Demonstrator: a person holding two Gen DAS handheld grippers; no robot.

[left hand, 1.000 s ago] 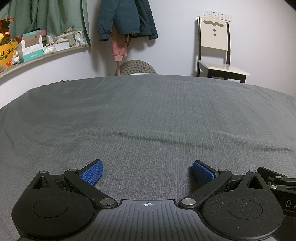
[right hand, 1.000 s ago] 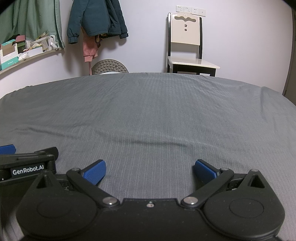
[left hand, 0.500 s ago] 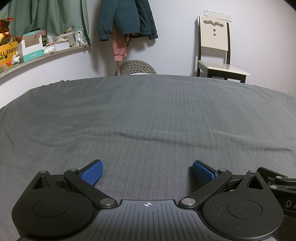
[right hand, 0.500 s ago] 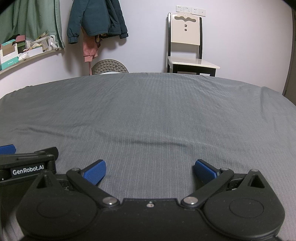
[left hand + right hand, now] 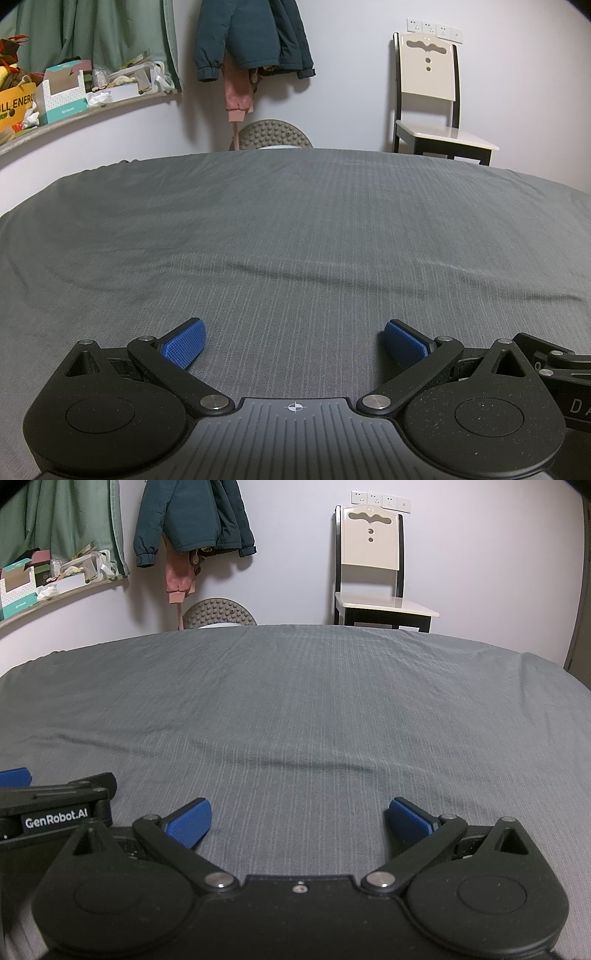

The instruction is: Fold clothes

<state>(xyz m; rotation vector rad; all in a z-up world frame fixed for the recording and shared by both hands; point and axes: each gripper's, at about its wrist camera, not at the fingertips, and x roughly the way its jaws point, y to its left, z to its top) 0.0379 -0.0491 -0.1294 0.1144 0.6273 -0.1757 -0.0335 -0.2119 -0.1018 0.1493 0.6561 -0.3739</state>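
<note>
Both tools rest side by side on the grey bedsheet (image 5: 295, 229): left gripper (image 5: 294, 341) and right gripper (image 5: 298, 821), jaws spread wide, holding nothing. No garment lies on the sheet ahead. Beyond its far edge, a teal jacket (image 5: 192, 520) hangs on the wall left of the chair (image 5: 373, 576), so neither tool is clearly nearer.

We're in a home bedroom: a wide bed under a grey striped sheet (image 5: 295, 221), a dark teal padded jacket (image 5: 251, 37) hanging on the pale wall, a cream-and-black wooden chair (image 5: 369, 565), and a cluttered curved ledge (image 5: 92, 107) beside green curtains (image 5: 92, 33).
</note>
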